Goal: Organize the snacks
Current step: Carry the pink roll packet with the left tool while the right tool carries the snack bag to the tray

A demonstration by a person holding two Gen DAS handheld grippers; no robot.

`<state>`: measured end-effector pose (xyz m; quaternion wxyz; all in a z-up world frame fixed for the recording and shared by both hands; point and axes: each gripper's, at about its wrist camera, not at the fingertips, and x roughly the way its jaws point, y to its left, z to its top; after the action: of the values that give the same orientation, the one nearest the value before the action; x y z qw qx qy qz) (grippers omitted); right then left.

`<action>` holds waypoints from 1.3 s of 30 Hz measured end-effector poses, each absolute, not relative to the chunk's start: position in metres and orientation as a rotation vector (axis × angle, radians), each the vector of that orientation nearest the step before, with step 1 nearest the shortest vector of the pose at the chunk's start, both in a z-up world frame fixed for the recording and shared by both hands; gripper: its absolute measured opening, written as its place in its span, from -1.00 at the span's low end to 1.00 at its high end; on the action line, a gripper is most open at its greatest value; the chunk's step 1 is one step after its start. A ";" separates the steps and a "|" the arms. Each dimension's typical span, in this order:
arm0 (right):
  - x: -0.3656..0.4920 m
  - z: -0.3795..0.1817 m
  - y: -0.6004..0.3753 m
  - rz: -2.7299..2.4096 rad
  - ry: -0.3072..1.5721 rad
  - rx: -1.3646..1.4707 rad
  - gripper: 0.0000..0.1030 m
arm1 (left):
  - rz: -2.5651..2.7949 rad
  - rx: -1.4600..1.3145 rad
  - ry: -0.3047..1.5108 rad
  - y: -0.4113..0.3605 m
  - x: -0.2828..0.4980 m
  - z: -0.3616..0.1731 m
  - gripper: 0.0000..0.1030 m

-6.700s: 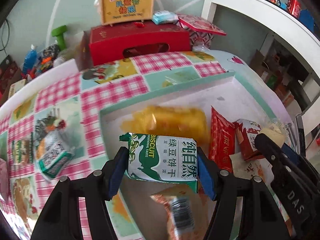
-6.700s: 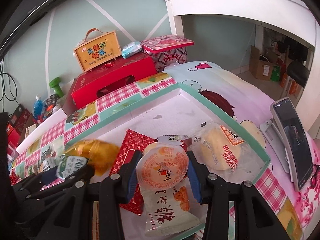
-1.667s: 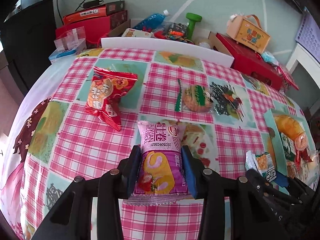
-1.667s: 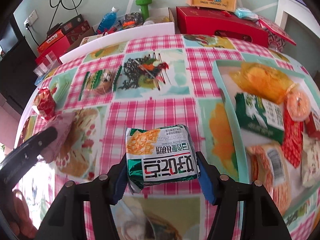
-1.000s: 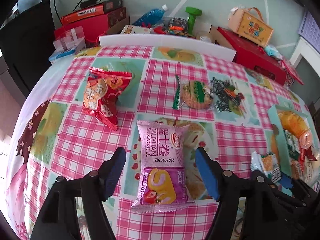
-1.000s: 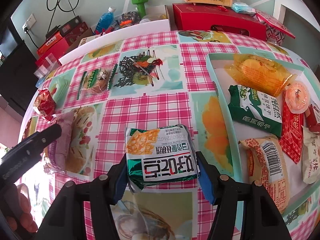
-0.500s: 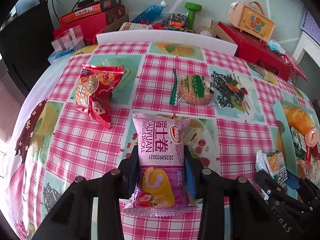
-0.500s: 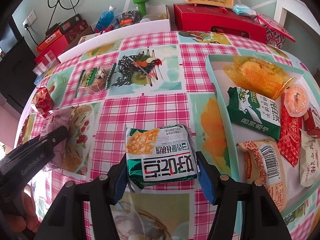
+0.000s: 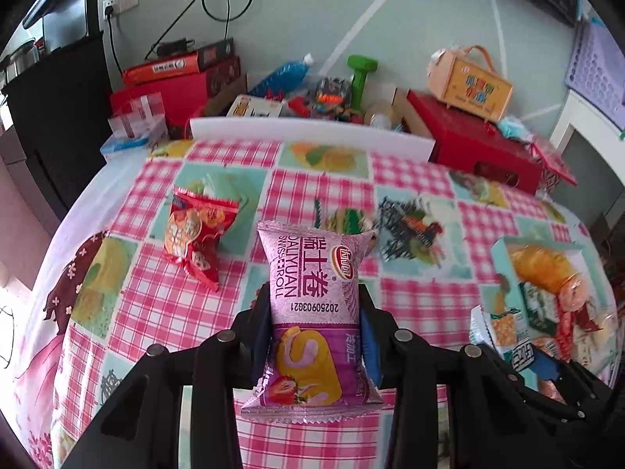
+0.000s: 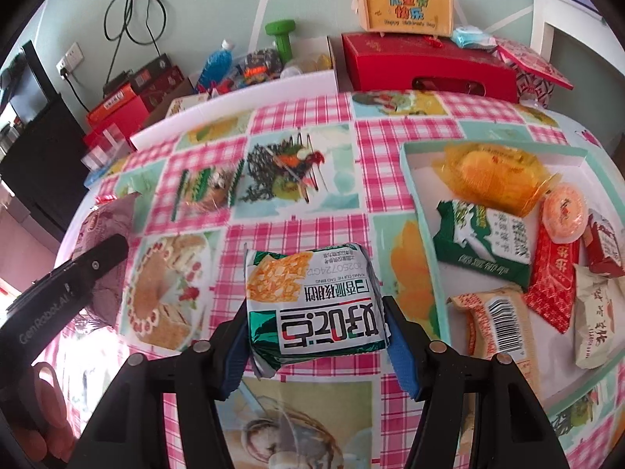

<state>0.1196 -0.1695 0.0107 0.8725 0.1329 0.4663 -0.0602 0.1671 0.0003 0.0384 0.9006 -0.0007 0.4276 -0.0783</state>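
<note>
Tools grip packets: left tool pink roll, right tool green biscuit pack.

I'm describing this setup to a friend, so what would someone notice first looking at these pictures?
First, a snack clamped in each gripper: the left gripper pinches a purple Swiss roll packet, and the right gripper grips a green and white biscuit packet, both above the pink checked tablecloth. To the right sits a teal-rimmed tray crowded with snacks, while a red packet lies loose on the cloth.
</note>
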 end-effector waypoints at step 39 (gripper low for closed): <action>0.022 0.036 -0.376 -0.615 0.825 0.550 0.25 | -0.670 0.282 0.802 -0.234 0.085 0.037 -0.20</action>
<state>0.0220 -0.3763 0.0356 0.8346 0.2597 0.3893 -0.2906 0.0847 -0.2340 0.0372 0.8570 0.1344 0.3818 -0.3189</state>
